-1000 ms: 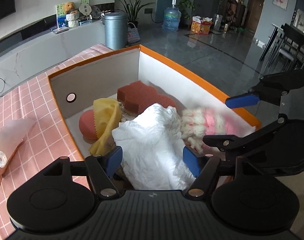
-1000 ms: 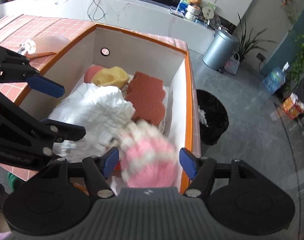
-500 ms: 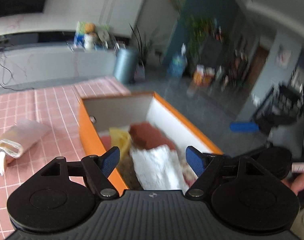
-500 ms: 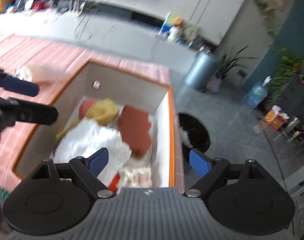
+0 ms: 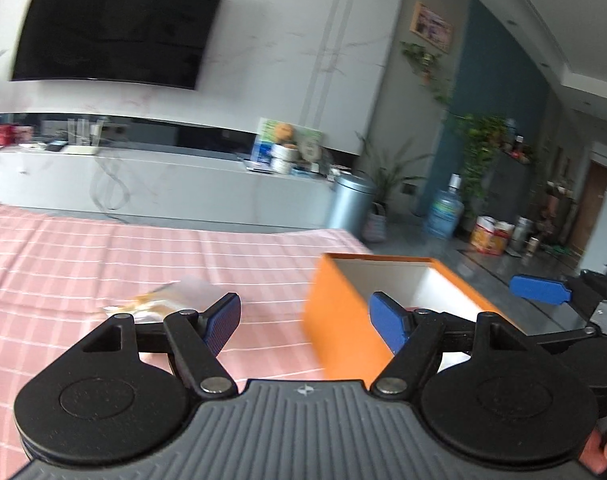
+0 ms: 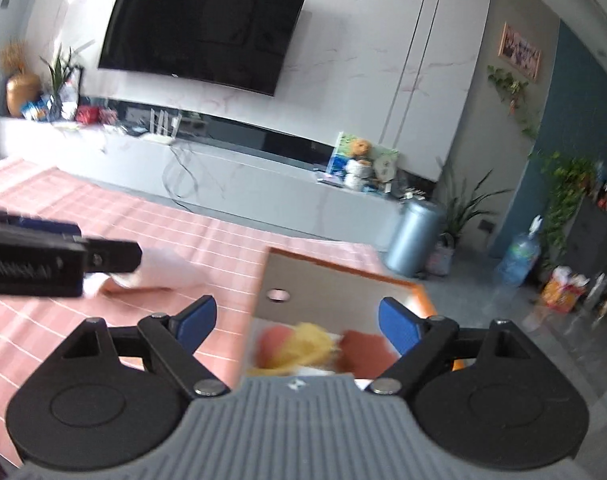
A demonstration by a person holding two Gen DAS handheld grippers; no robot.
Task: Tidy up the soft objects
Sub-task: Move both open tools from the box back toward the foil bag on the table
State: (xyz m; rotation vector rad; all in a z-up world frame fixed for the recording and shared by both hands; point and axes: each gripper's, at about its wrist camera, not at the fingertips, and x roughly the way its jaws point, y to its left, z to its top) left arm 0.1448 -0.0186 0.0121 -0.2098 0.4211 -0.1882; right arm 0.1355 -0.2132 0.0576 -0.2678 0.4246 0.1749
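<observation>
The orange box (image 5: 343,332) stands on the pink checked tablecloth (image 5: 83,264), low and right of centre in the left wrist view. My left gripper (image 5: 305,322) hangs open and empty in front of the box's near left corner. In the right wrist view my right gripper (image 6: 297,326) is open and empty above the box's near end. Past it, blurred, lie a yellow cloth (image 6: 307,344), a pink round sponge (image 6: 273,338) and a red-brown sponge (image 6: 367,346) against the grey inner wall (image 6: 327,292). The rest of the box's inside is hidden.
A crumpled plastic wrapper (image 5: 175,300) lies on the cloth left of the box. The table ends just right of the box, with a grey bin (image 6: 413,236) and a water bottle (image 6: 519,256) on the floor beyond. A long TV console (image 6: 223,172) runs along the far wall.
Both grippers have drawn back from the box and tipped up towards the room. The right gripper has let go of the pink and white fluffy thing, which has dropped out of view.
</observation>
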